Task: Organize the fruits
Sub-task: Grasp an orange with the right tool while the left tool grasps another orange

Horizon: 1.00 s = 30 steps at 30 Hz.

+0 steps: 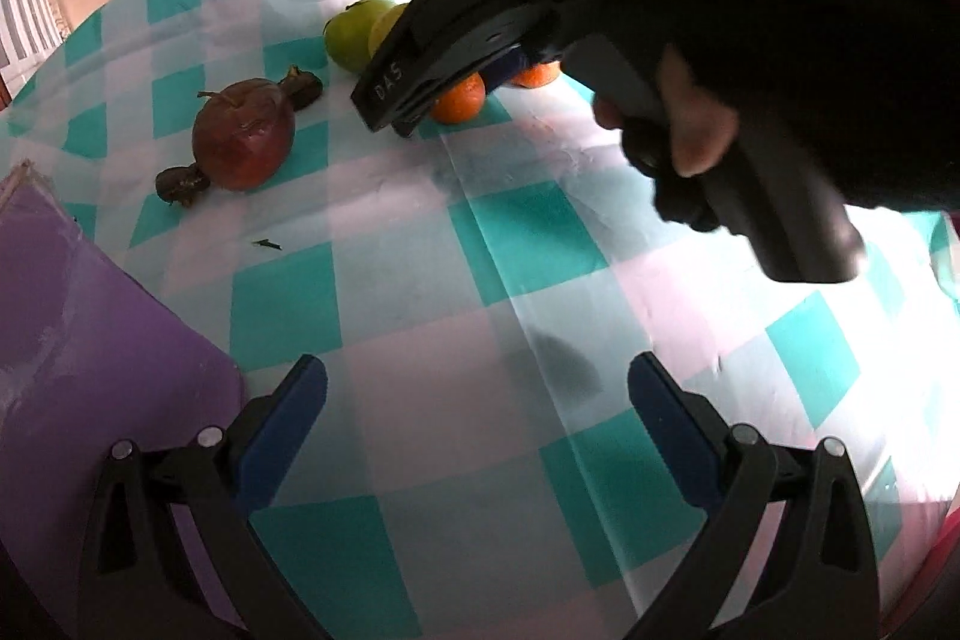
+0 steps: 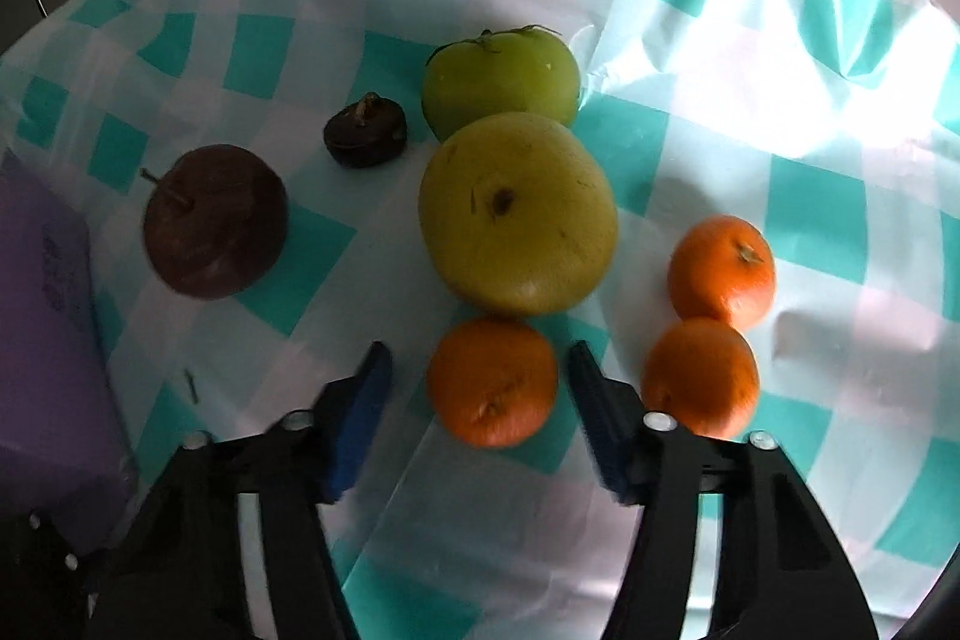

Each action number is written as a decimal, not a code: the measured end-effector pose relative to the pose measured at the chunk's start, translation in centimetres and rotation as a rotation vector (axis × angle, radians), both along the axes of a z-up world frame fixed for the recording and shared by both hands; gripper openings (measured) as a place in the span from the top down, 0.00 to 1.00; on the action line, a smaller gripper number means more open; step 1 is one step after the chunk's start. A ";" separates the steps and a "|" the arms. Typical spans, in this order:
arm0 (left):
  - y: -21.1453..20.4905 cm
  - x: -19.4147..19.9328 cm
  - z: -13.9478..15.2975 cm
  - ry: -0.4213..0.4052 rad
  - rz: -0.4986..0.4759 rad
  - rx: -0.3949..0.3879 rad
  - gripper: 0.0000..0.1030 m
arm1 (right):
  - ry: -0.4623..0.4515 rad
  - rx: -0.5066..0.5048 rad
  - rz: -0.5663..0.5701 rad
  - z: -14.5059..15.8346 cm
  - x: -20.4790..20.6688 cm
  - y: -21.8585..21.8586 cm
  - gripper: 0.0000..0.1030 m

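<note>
An orange (image 2: 492, 381) lay on the checked tablecloth (image 2: 750, 58), sitting between the spread fingers of the right gripper (image 2: 480, 364). The blue pads (image 2: 360, 418) stood wide on either side of it without touching, so the gripper held nothing. Just beyond the orange sat a large yellow fruit (image 2: 517, 213), and behind that a green fruit (image 2: 501, 81) with a stem on top, touching it or nearly so. To the right, two more oranges lay pressed together, a near one (image 2: 699, 377) and a far one (image 2: 722, 269). To the left were a small dark fruit (image 2: 366, 131) and a dark red apple (image 2: 215, 221) with a short stem, well apart from the oranges. A purple box (image 2: 42, 328) stood at the far left edge.

From the left wrist view, the left gripper (image 1: 477, 391) hung wide open over bare cloth, holding nothing, well back from the fruit. A second small dark fruit (image 1: 182, 185) rested against the apple's near side. The person's right hand (image 1: 678, 127) gripped the handle of the right tool.
</note>
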State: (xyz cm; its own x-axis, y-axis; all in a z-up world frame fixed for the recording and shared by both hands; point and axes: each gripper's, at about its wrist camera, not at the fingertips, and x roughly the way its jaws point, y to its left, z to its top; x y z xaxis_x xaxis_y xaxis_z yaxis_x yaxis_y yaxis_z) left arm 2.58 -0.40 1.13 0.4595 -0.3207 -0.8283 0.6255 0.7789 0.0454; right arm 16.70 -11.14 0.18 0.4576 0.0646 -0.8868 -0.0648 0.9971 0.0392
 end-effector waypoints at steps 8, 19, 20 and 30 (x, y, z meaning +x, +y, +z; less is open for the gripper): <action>-1.2 0.7 -0.1 0.034 0.009 -0.022 0.02 | -0.046 0.008 0.039 0.9 -3.1 -1.4 0.64; -10.3 8.0 -0.1 0.023 0.090 -0.110 0.03 | -0.127 0.060 -0.209 6.6 -14.8 -13.3 0.64; -11.1 9.0 -0.2 0.008 0.105 -0.110 0.06 | -0.124 0.067 -0.231 6.6 -15.7 -14.1 0.64; -14.8 13.1 -0.8 0.004 0.116 -0.079 0.62 | -0.126 0.138 -0.244 6.2 -21.3 -15.2 0.64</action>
